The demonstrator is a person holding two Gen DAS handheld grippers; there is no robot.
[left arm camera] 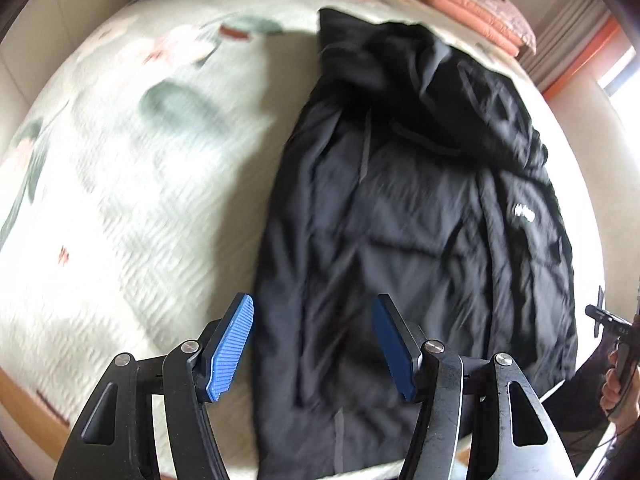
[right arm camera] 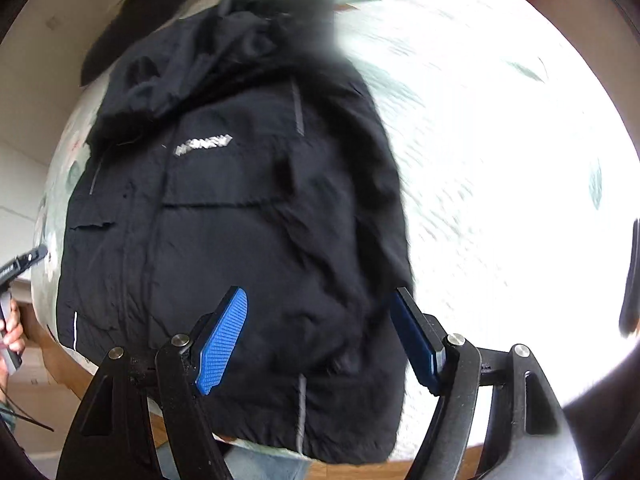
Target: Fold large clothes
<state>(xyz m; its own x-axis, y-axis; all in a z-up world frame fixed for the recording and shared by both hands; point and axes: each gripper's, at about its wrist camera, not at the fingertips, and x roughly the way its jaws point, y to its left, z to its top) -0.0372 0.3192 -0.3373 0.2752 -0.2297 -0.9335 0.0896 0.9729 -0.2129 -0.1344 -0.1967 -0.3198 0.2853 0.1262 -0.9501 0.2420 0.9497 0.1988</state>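
Black jacket point(left arm camera: 400, 220) lies lengthwise on the bed point(left arm camera: 140, 200), hood end far, hem near, hanging slightly over the near bed edge in the right wrist view. Both long sides look folded in toward the middle, so it makes a long narrow shape. Hood point(left arm camera: 384, 64) bunched at the far end. White logo point(right arm camera: 204, 145) on the chest, thin grey reflective strips along the seams. Bedspread pale with green and pink floral print, blurred in both views.

Left tool point(left arm camera: 312, 344) fingers spread wide, nothing between them, above the near left part of the jacket; left blue pad point(left arm camera: 230, 350) over the jacket's left edge, right pad over black fabric. Contact with cloth: cannot tell.

Right tool point(right arm camera: 320, 340) also spread wide and empty, above the near hem area; its right finger sits at the jacket's right edge.

Right side of the bed is overexposed in the right wrist view. Folded pink blanket stack point(left arm camera: 472, 4) at the far right corner of the bed. A dark cloth point(right arm camera: 132, 24) lies far left beyond the hood. Person's hand on the other handle shows at each frame edge point(left arm camera: 616, 380).
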